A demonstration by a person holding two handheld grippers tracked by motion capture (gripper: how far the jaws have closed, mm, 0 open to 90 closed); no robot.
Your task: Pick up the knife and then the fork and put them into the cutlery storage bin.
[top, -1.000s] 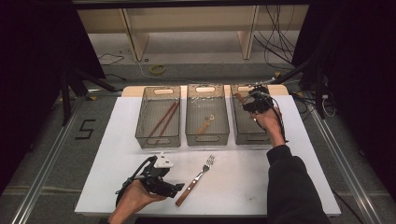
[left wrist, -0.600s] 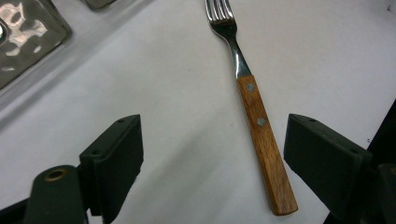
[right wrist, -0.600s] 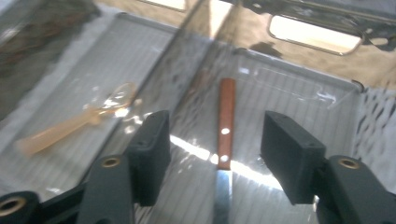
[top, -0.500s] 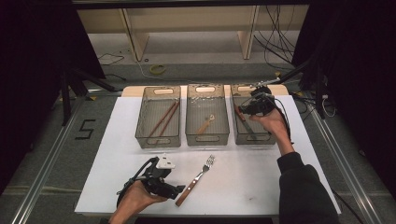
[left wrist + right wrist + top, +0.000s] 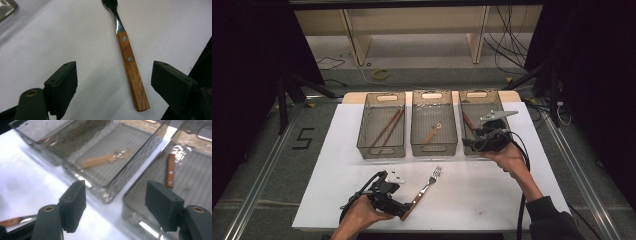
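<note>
While the fork (image 5: 427,183) lies unsorted, three bins already hold cutlery.
Left of the fork's handle, the left gripper (image 5: 403,213) hovers with wide, empty jaws; beyond the fork, chopsticks (image 5: 387,128), a spoon (image 5: 432,133) and a knife (image 5: 170,170) sit binned; right of it, the right gripper (image 5: 468,145), jaws just opened wide, holds nothing.
</note>
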